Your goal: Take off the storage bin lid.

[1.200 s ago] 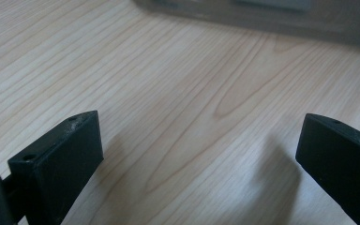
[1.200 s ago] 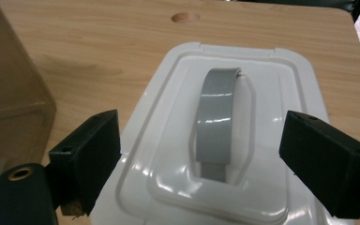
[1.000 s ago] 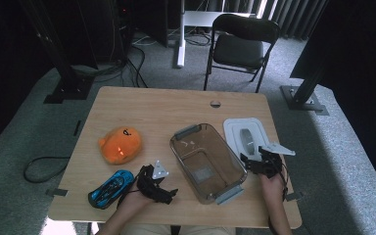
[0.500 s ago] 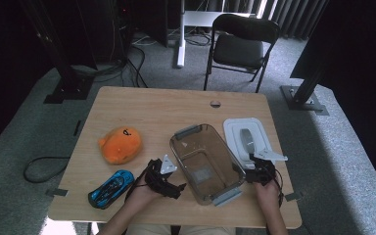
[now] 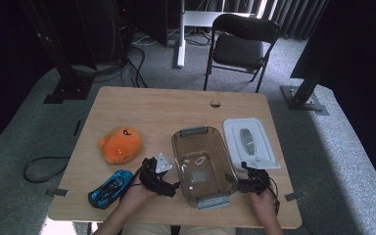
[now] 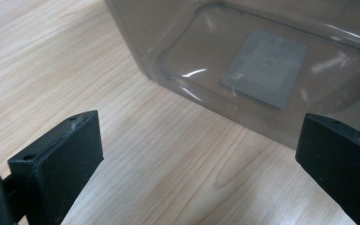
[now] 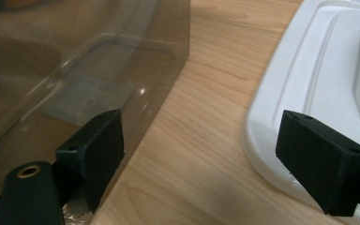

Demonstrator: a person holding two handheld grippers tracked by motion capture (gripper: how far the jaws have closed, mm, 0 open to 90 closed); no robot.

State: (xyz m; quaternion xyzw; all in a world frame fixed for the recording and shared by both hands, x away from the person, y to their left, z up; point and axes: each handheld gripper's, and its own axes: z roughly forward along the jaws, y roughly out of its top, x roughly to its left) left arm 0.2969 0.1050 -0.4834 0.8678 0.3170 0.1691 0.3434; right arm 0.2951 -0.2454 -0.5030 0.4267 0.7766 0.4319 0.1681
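The clear container (image 5: 203,164) is flanked by the left gripper (image 5: 169,183) and right gripper (image 5: 242,182). Both sets of jaws are held apart, clamped on nothing. The white lid (image 5: 248,142) lies just right.

A narrow bare strip separates container (image 5: 203,161) and white lid (image 5: 249,142).

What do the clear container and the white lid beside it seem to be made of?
Clear container: likely hard, glossy, smoke-tinted plastic; the table grain shows through its wall and highlights glint on it. White lid: apparently opaque moulded plastic with a smooth, slightly satin finish, rounded edges and stepped ridges.
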